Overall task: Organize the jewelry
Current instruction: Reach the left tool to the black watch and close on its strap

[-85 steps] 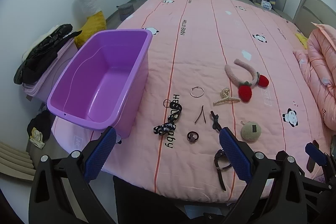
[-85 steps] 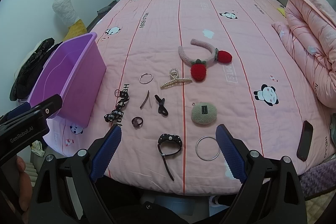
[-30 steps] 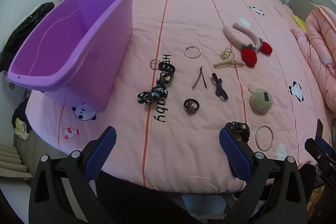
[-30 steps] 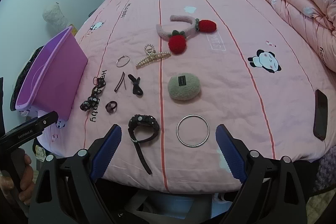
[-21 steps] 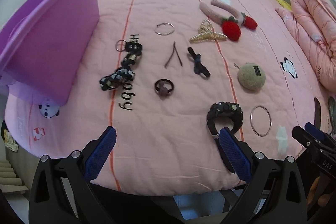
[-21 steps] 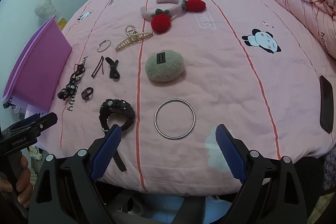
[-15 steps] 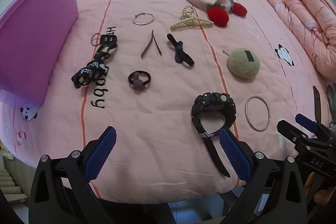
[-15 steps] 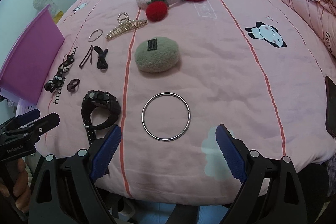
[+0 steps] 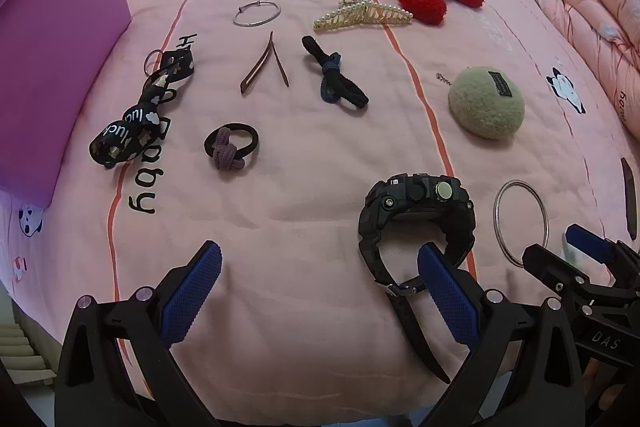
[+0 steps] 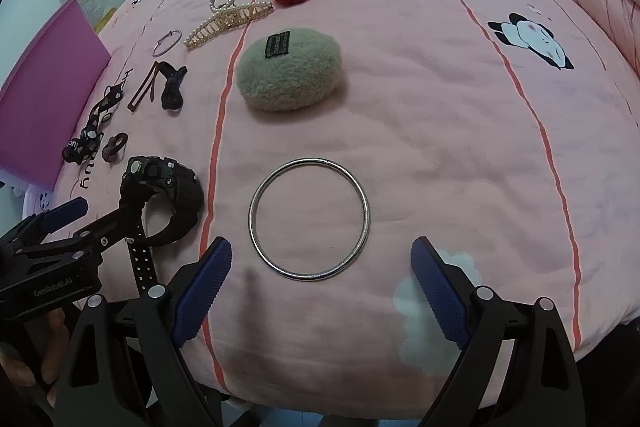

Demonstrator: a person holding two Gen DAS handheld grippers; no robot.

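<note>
Nothing looks sorted yet: watch (image 9: 416, 215), silver bangle (image 10: 308, 219) and hair ties all lie on the bedspread (image 9: 320, 155) beside the purple bin (image 9: 60, 67), both grippers' jaws spread wide, holding nothing.

Right gripper (image 10: 320, 267) over silver bangle (image 10: 308, 219)
Jaws are spread wide, one on each side of the bangle on the pink quilt (image 10: 440, 131). Black watch (image 10: 168, 199) lies just left of the bangle; beige pouch (image 10: 290, 69) beyond it.

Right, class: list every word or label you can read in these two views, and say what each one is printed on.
"GenRobot.AI": left gripper body.
"DAS": right gripper body.
"luck": black ribbon.
"baby": pink bedspread, part-hidden.
Label on the fuzzy green pouch: too small to read.
</note>
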